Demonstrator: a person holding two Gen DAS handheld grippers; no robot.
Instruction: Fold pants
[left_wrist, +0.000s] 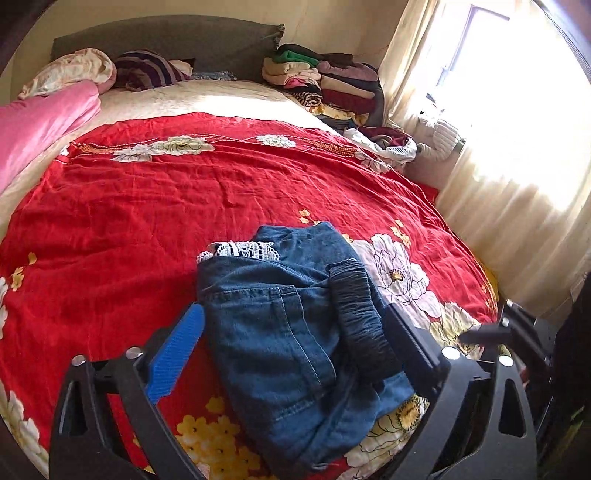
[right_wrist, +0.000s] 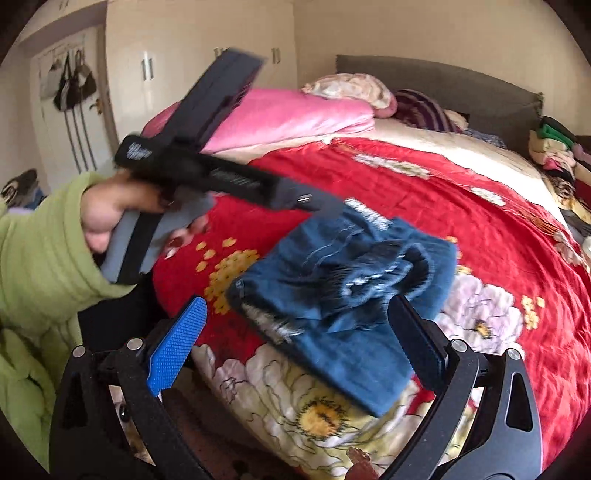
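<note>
Denim pants (left_wrist: 295, 332) lie on the red floral bedspread (left_wrist: 147, 206), near its foot edge, already folded into a compact bundle: back pocket up, dark elastic waistband (left_wrist: 360, 317) across the top, a strip of white lace trim (left_wrist: 240, 251) at the far edge. Folding looks essentially done; perhaps only squaring up or moving it to the stack of folded clothes (left_wrist: 332, 81) by the headboard is left.

Left gripper (left_wrist: 295, 343): jaws spread wide to either side of the bundle, not pressing it. Right gripper (right_wrist: 299, 332): jaws likewise wide apart, holding nothing; this view is motion-blurred.
</note>
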